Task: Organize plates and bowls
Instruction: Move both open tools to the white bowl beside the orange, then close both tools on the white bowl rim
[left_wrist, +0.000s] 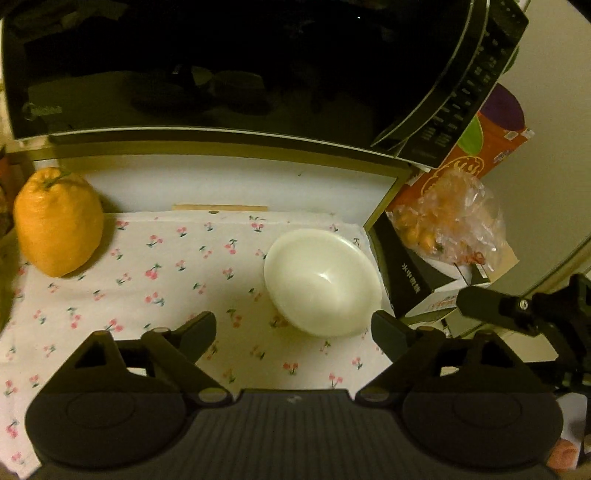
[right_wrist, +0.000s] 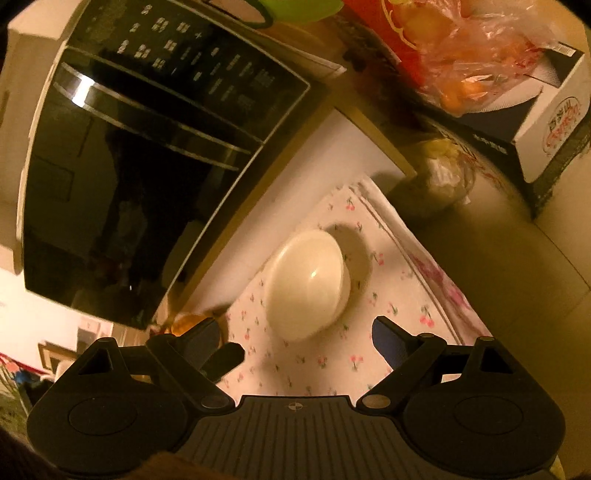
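Note:
A white bowl (left_wrist: 321, 280) stands upright and empty on a cloth with a cherry print (left_wrist: 155, 273). In the left wrist view my left gripper (left_wrist: 293, 330) is open just short of the bowl, whose near rim lies close to the right fingertip (left_wrist: 384, 328); nothing is between the jaws. The right wrist view shows the same bowl (right_wrist: 306, 284) ahead of my right gripper (right_wrist: 295, 336), which is open and holds nothing. A black finger of the right gripper (left_wrist: 491, 306) reaches in from the right edge of the left view.
A black microwave (left_wrist: 221, 74) stands on the shelf right behind the cloth. A large orange citrus fruit (left_wrist: 57, 221) sits at the cloth's left. To the right are boxes (left_wrist: 413, 280) with a plastic bag of small oranges (left_wrist: 450, 218) on top.

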